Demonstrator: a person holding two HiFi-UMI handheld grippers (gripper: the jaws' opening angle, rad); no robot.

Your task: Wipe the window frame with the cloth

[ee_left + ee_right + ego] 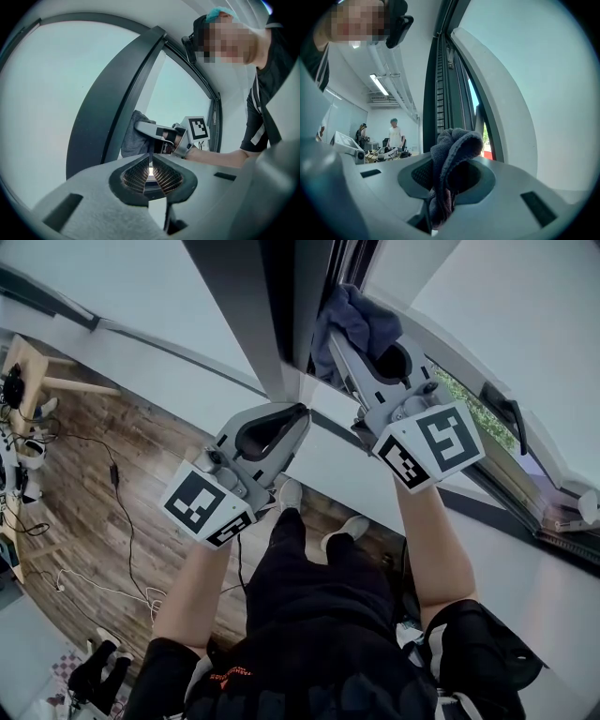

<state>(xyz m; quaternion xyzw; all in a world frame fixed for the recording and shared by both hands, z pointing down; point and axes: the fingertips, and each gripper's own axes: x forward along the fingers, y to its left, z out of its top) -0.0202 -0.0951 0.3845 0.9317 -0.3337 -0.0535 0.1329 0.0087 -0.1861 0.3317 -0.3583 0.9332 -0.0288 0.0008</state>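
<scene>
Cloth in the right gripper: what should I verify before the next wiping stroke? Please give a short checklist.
1. Cloth clamped in right gripper: ok.
2. Cloth bunch sticks out past the jaws: ok.
3. Cloth pressed on window frame: cannot tell; it sits right beside it.
4. Left gripper shut, holding nothing: ok.
5. Left gripper apart from the cloth: ok.

Dark frame post (270, 320) just ahead of left claw (298, 413)

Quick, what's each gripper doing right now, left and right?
Left gripper: shut, nothing between the jaws.
Right gripper: shut on the grey cloth.
</scene>
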